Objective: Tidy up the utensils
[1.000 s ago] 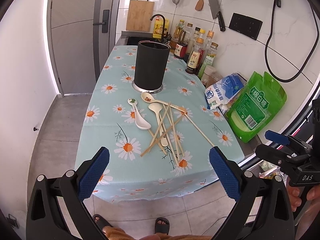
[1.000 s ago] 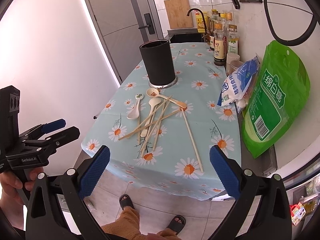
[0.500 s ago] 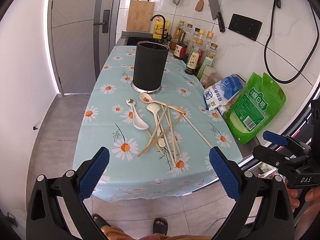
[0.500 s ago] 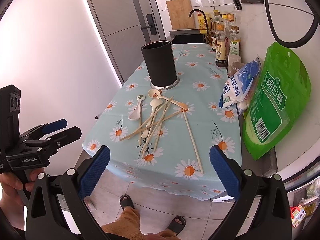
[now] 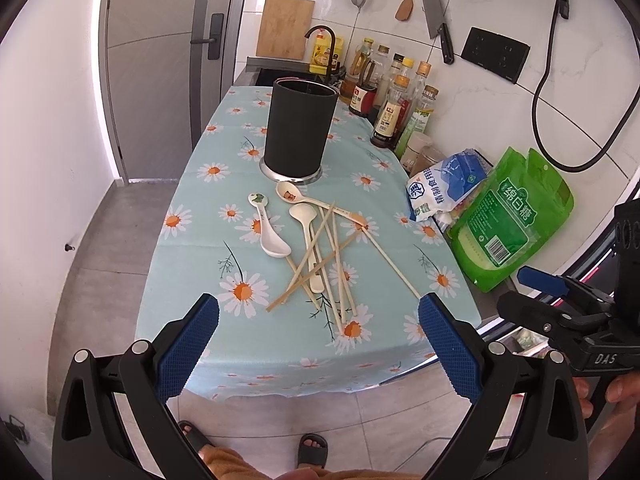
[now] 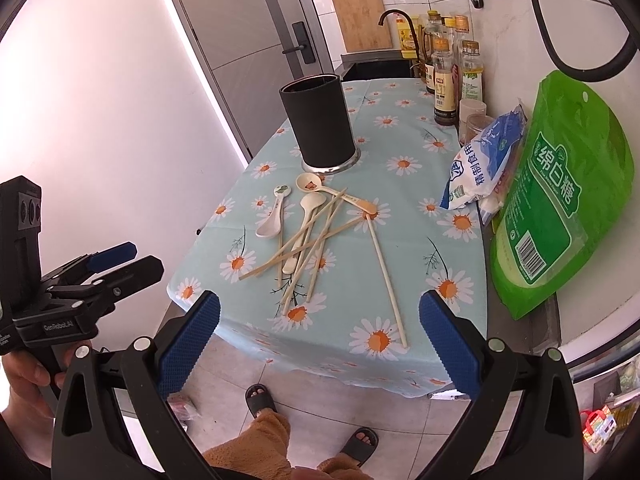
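We read "绵白糖" in white characters on the green bag leaning against the tiled wall at the right edge of the surface, with a barcode low on its front; the blue-and-white bag just beside it carries large Chinese print that we cannot make out fully. The bottles at the back have labels too small to read. On the body of the right hand-held gripper, as seen from the left wrist view, we read "DAS"; on the left hand-held gripper, seen from the right wrist view, the lettering looks like "GenRobot.AI". In their own cameras, the left hand-held gripper and the right hand-held gripper both have their blue pads spread wide apart, with nothing between them and nothing touched; both are held off the near edge of the surface, above the floor. The utensils lie loose in the middle of the daisy-print cloth: a white ceramic spoon to the left, a cream spoon under a criss-cross of chopsticks, a long-handled printed spoon nearest the holder, and one long chopstick lying apart to the right, reaching toward the near edge. The black cylindrical utensil holder stands upright on a metal base just behind the pile. A person's slippered feet show on the floor below.
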`<state>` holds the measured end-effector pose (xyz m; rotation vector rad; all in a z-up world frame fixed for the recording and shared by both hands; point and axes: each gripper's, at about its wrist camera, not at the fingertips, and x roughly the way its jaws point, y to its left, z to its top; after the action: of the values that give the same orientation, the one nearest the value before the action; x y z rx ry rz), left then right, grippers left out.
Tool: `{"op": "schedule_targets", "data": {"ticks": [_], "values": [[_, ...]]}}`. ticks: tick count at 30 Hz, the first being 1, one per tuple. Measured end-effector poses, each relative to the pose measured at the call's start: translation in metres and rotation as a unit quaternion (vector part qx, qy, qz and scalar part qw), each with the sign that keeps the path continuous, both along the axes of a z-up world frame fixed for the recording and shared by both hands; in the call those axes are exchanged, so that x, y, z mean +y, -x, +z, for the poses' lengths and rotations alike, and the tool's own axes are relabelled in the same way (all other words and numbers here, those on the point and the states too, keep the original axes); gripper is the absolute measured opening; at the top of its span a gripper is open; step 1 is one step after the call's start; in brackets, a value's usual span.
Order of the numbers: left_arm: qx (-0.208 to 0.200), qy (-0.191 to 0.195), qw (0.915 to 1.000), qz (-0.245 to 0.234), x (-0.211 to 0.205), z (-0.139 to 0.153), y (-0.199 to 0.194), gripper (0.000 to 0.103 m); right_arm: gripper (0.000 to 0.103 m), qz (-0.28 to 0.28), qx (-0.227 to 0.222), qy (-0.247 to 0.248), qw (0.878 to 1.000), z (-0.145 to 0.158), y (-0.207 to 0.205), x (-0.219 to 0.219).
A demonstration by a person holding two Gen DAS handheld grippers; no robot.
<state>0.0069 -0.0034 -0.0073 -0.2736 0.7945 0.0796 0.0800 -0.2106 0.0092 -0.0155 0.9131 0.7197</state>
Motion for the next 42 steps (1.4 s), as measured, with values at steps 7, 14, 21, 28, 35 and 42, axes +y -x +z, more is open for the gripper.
{"op": "schedule_targets", "data": {"ticks": [7,14,21,28,35,42], "values": [[0.012,-0.004,0.9999,-0.001,-0.001,-0.006,-0.01,0.097,0.099,0.009,0.019,0.006,1.0,-0.006,-0.012,0.001],[0.022,0.007,0.9997,-0.001,0.015,-0.008,-0.025,0.097,0.099,0.024,0.054,0.011,0.998,-0.015,-0.033,0.006],[0.045,0.023,0.9987,-0.009,0.041,-0.017,-0.056,0.096,0.099,0.021,0.08,0.048,0.995,-0.024,-0.072,0.024],[0.077,0.043,0.9959,-0.019,0.063,-0.038,-0.096,0.096,0.085,0.035,0.126,0.095,0.987,-0.048,-0.12,0.052],[0.1,0.08,0.9916,-0.018,0.089,-0.066,-0.121,0.096,0.057,0.057,0.189,0.192,0.961,-0.096,-0.161,0.087],[0.113,0.117,0.9862,-0.031,0.105,-0.085,-0.134,0.096,0.026,0.09,0.209,0.304,0.925,-0.13,-0.169,0.114]]}}
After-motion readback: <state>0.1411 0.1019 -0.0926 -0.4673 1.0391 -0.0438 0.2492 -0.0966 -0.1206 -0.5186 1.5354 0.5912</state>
